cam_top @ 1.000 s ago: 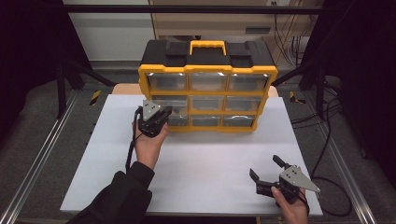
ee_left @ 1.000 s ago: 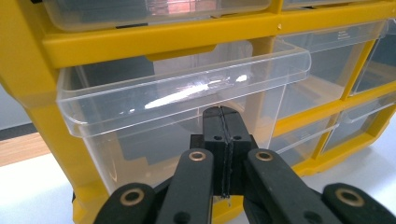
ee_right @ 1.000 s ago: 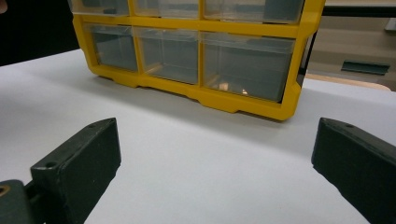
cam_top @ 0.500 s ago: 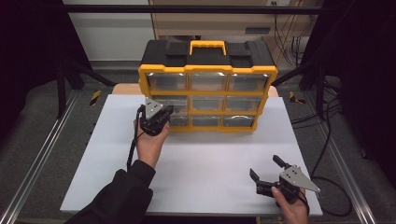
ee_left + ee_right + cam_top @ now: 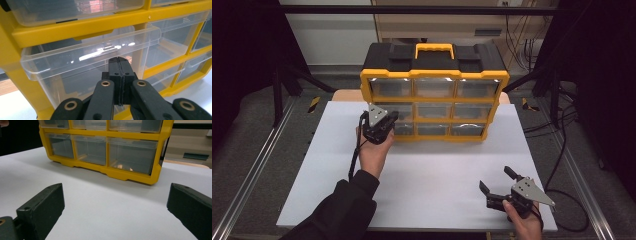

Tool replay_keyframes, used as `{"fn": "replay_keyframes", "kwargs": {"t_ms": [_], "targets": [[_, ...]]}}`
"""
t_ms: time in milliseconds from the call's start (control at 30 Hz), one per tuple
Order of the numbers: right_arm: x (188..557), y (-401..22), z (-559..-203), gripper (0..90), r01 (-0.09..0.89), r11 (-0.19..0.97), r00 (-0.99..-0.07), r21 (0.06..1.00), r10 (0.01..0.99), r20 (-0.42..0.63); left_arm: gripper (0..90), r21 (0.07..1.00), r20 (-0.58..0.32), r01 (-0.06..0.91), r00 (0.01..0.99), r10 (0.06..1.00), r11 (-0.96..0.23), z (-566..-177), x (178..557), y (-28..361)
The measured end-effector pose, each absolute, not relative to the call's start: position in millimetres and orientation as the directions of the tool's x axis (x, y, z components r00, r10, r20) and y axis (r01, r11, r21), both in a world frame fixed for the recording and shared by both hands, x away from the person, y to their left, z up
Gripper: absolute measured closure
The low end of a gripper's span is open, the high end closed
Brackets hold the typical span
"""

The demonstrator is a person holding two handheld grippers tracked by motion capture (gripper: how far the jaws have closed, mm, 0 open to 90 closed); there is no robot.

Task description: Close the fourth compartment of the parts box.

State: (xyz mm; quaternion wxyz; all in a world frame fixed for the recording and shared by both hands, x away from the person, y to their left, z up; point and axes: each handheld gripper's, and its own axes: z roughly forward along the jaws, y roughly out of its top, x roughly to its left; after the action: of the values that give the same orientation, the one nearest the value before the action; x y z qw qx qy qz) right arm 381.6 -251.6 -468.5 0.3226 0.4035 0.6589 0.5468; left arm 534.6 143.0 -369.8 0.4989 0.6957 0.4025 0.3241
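the left gripper (image 5: 119, 62), jaws together, touches the clear drawer (image 5: 82, 53) at the box's nine o'clock side; it may slip off the smooth lip

White table (image 5: 427, 175), perhaps cables (image 5: 557, 125) behind

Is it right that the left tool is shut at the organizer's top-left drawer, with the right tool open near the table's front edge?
Not the top row. The high view shows the shut left tool at the organizer's lower-left drawer; the right tool is open.
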Motion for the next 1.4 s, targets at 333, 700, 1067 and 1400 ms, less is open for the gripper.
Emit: {"fn": "replay_keyframes", "kwargs": {"t_ms": [333, 700, 1067, 1400], "targets": [[381.7, -251.8, -468.5, 1.6, 0.178, 0.075, -0.465, 0.981, 0.885, 0.017, 90.0, 0.953, 0.051, 0.242, 0.464, 0.884, -0.182, -370.1, 538.2, 142.1], [381.9, -251.8, -468.6, 1.6, 0.179, 0.073, -0.465, 0.981, 0.885, 0.019, 90.0, 0.954, 0.043, 0.246, 0.461, 0.887, -0.174, -371.3, 542.4, 140.8], [382.9, -253.7, -468.6, 1.4, 0.179, 0.059, -0.459, 0.982, 0.888, 0.030, 90.0, 0.956, 0.041, 0.241, 0.452, 0.891, -0.166, -373.2, 548.9, 138.7], [385.6, -256.4, -469.4, 1.5, 0.181, 0.039, -0.452, 0.983, 0.891, 0.048, 90.0, 0.960, 0.024, 0.239, 0.454, 0.891, -0.148, -375.4, 552.4, 134.8]]}}
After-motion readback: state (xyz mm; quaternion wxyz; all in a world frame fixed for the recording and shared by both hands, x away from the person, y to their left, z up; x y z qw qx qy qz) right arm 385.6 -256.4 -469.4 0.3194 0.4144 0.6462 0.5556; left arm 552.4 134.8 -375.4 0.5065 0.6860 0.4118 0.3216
